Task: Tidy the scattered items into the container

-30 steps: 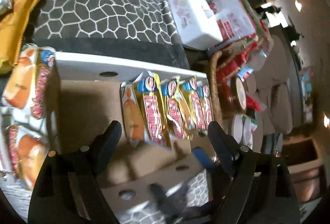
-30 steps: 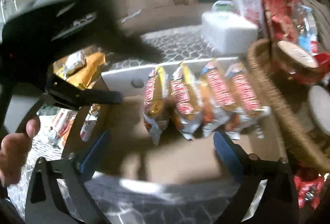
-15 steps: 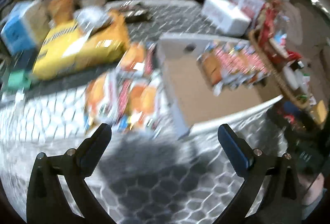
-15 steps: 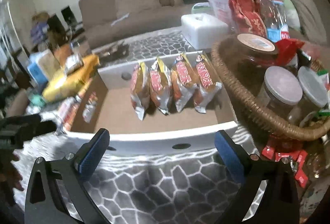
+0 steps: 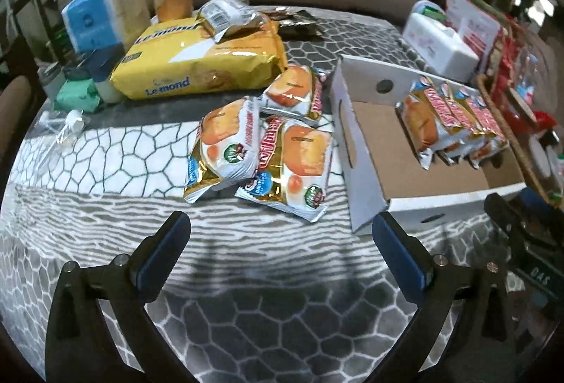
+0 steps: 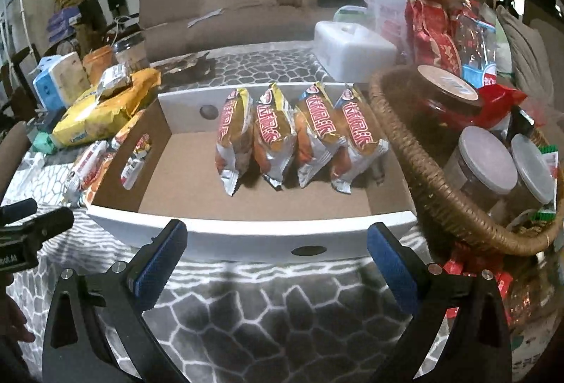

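Observation:
A shallow white cardboard box (image 6: 253,236) (image 5: 366,150) stands on the patterned cloth. Several gold snack packets (image 6: 278,132) (image 5: 454,122) stand in a row at its far right side. Three more snack packets (image 5: 268,143) lie piled on the cloth left of the box; they also show in the right wrist view (image 6: 88,164). My left gripper (image 5: 280,252) is open and empty, just in front of that pile. My right gripper (image 6: 276,259) is open and empty, in front of the box's near wall.
A large yellow biscuit bag (image 5: 197,62) and blue pack (image 5: 95,16) lie behind the pile. A white tissue box (image 6: 352,48) stands behind the cardboard box. A wicker basket (image 6: 423,171) with jars stands right of it. A sofa is behind the table.
Both grippers have pulled back out of the box, empty. The left one has swung left and now faces the loose packets; the right has withdrawn to the box's near wall.

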{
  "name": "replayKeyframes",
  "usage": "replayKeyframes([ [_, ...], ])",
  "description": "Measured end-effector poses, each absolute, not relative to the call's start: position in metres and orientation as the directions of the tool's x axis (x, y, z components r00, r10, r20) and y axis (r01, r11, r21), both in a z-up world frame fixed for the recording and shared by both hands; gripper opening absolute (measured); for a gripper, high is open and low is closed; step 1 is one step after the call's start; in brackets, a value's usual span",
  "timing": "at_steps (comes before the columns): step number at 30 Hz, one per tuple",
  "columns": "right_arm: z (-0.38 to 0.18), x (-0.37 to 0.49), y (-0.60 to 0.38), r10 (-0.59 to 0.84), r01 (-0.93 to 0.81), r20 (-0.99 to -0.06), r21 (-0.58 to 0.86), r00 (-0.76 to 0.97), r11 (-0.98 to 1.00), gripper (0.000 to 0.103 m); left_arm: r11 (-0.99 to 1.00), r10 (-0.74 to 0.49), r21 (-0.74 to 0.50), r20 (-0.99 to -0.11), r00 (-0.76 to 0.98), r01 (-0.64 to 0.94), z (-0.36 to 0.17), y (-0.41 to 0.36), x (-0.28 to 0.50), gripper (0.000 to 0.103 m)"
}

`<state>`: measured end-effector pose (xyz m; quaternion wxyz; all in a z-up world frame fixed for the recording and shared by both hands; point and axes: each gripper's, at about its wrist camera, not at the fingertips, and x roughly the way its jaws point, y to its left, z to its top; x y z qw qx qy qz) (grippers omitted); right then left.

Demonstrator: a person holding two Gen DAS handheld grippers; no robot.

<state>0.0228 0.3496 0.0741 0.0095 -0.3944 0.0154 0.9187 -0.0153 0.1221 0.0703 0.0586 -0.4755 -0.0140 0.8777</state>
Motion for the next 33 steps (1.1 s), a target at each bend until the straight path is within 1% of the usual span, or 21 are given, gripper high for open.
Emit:
replayKeyframes([
  [14, 0.081, 0.026, 0.339, 0.009, -0.019, -0.716, 0.006, -0.698, -1.0, 0.103, -0.994, 0.107, -0.073, -0.828, -0.55, -0.083, 0.075, 0.118, -0.008, 0.103],
  [17, 0.085, 0.031, 0.335, 0.011, -0.013, -0.714, -0.002, -0.7, -1.0, 0.103, -0.995, 0.096, -0.062, -0.826, -0.555, -0.08, 0.077, 0.112, -0.003, 0.103],
  [22, 0.079, 0.043, 0.321, -0.014, -0.011, -0.727, 0.029, -0.686, -1.0, 0.103, -0.997, 0.072, -0.056, -0.821, -0.566, -0.046, 0.076, 0.088, 0.007, 0.103],
  [27, 0.055, 0.055, 0.293, -0.014, 0.002, -0.742, 0.017, -0.67, -1.0, 0.103, -0.999, 0.021, 0.002, -0.815, -0.579, -0.039, 0.055, 0.076, 0.025, 0.103],
  [31, 0.038, 0.055, 0.279, -0.017, 0.004, -0.762, 0.019, -0.648, -1.0, 0.103, -0.999, 0.029, -0.038, -0.831, -0.556, 0.005, 0.034, 0.06, 0.027, 0.103],
  [33, 0.035, 0.055, 0.276, -0.02, 0.007, -0.759, 0.021, -0.651, -1.0, 0.103, -0.999, 0.017, -0.033, -0.83, -0.558, 0.019, 0.029, 0.054, 0.028, 0.103],
])
